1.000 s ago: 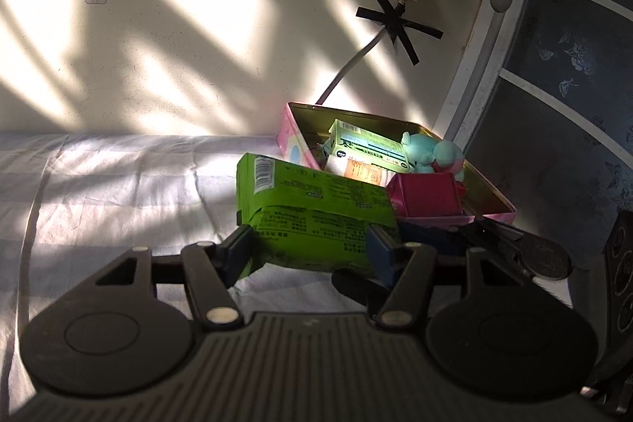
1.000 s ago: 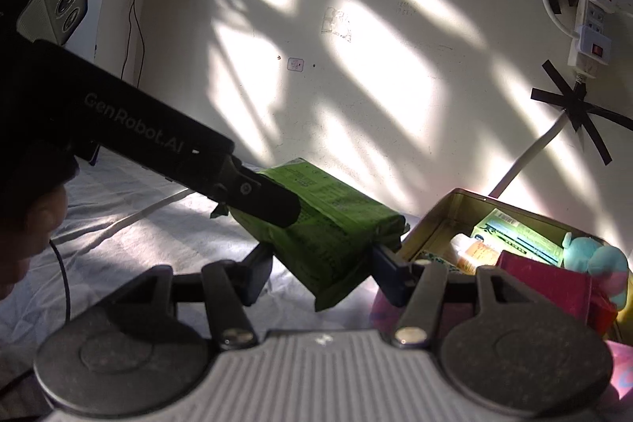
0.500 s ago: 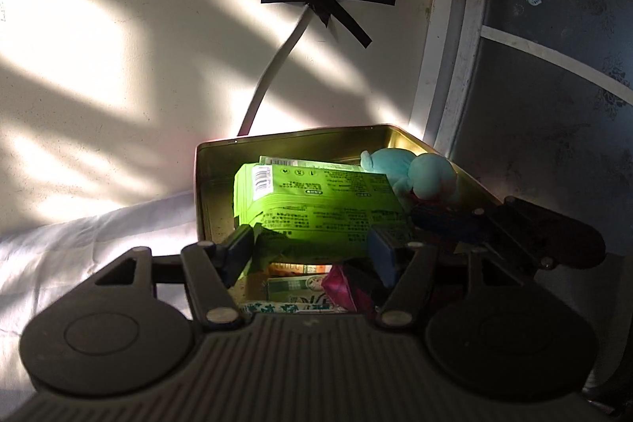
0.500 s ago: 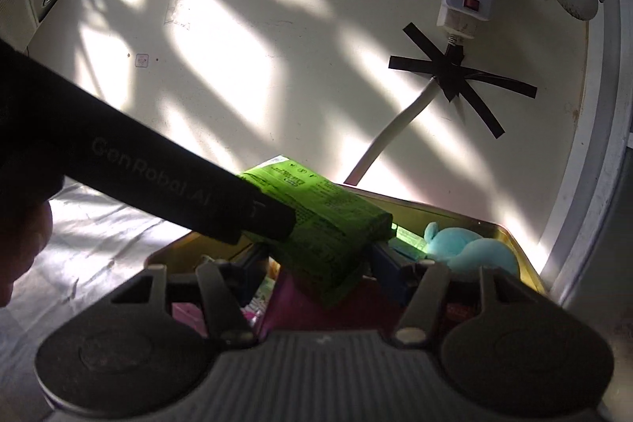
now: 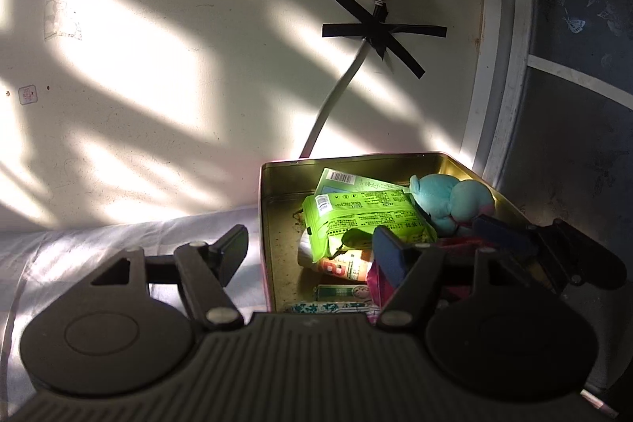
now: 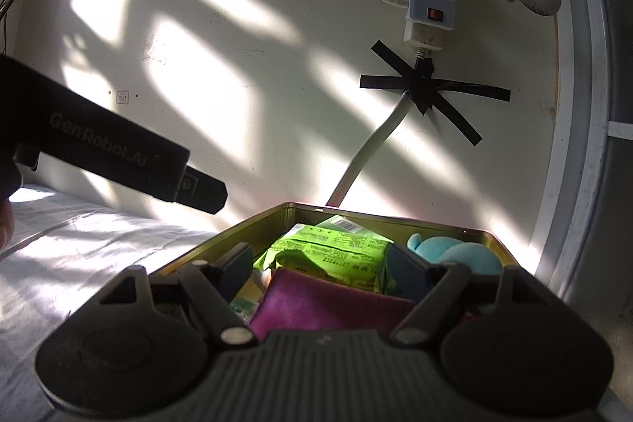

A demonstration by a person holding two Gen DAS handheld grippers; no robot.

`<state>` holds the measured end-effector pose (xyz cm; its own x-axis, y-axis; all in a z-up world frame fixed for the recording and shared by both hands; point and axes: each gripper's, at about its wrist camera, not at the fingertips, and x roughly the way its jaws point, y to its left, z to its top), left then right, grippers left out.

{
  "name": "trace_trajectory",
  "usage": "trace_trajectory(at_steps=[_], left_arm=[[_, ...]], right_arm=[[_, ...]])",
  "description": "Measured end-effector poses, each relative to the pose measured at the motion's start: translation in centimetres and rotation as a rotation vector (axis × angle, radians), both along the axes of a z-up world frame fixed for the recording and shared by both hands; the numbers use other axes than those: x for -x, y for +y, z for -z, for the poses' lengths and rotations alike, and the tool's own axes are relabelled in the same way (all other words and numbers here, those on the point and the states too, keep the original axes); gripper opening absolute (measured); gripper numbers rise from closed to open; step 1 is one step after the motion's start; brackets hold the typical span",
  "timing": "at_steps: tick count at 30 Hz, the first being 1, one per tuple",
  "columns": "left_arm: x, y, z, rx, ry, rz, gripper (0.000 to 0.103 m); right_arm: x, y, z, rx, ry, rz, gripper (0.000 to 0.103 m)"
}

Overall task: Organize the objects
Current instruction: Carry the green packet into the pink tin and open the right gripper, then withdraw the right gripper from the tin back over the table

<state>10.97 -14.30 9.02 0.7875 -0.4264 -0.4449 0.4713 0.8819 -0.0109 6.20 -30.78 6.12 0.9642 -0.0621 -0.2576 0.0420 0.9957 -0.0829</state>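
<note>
Lying crumpled, bright green packet [image 5: 368, 220], gold tin [image 5: 273, 200]

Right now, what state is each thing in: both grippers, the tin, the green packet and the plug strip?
Left hand-held gripper: open, empty.
Right hand-held gripper: open, empty.
Gold rectangular metal tin: lidless, holding several items.
Bright green printed packet: released, lying in the tin on other items.
Teal plush toy: in the tin.
White wall power strip: cable taped down.
</note>
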Motion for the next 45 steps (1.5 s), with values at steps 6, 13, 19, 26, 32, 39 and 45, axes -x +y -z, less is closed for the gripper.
trace_trajectory(at_steps=[6,13,19,26,32,39,45], left_arm=[[2.0,3.0,0.9,-0.03,0.025,-0.071,0.072],[3.8,5.4,2.8,-0.045,0.057,-0.116,0.076],[5.0,6.6,4.2,-0.049,0.079,-0.138,0.077],[6.5,7.5,5.6,-0.066,0.072,-0.162,0.086],[7.1,8.1,6.3,-0.08,0.074,-0.174,0.09],[7.4,8.3,6.5,-0.098,0.072,-0.19,0.097],[7.3,8.4,6.6,-0.107,0.079,-0.215,0.098]], right_arm=[[3.4,0.4,-0.3,-0.055,-0.02,0.026,0.078],[6.6,0.3,-0.3,-0.176,-0.025,0.085,0.079],[8.2,0.6,-0.4,-0.274,-0.003,0.091,0.081],[9.0,1.7,-0.1,-0.307,0.025,0.078,0.082],[9.3,2.7,0.1,-0.309,0.044,0.069,0.084],[9.3,3.4,0.1,-0.309,0.054,0.061,0.085],[9.3,3.5,0.1,-0.306,0.054,0.058,0.086]])
